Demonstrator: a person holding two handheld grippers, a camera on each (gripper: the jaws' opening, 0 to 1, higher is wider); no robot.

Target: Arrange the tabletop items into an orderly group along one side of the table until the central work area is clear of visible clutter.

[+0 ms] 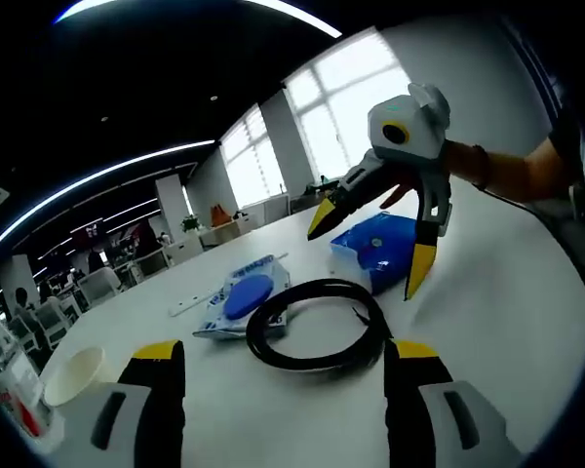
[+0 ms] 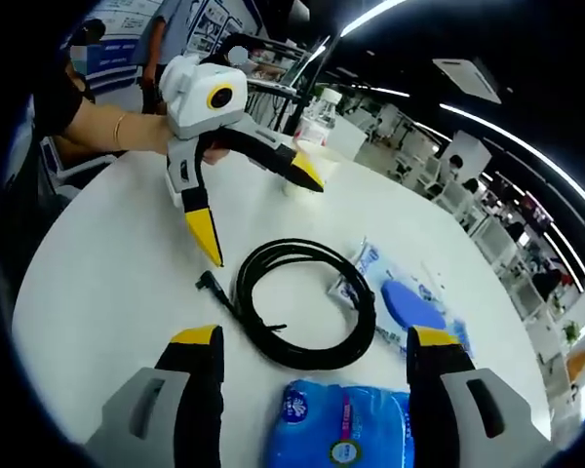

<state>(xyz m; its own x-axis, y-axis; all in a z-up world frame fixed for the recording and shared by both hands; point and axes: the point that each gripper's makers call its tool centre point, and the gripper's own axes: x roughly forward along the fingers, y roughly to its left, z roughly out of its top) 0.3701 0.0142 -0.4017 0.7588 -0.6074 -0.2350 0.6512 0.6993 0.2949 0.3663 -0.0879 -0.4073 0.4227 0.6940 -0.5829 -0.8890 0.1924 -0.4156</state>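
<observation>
We note both the left gripper (image 1: pixel 285 375) and right gripper (image 2: pixel 314 366) with fingers wide apart and empty over the mid-table cable coil (image 1: pixel 319 325), which may uncoil and drag the nearby blue packet (image 1: pixel 378 244) if pinched on one loop.

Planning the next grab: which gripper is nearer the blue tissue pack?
Right. The right gripper hangs open directly over the blue tissue pack; the left gripper hovers beyond the black cable.

Both grippers, left (image 1: pixel 285 356) and right (image 2: pixel 317 346), seemingly spread their jaws wide.
</observation>
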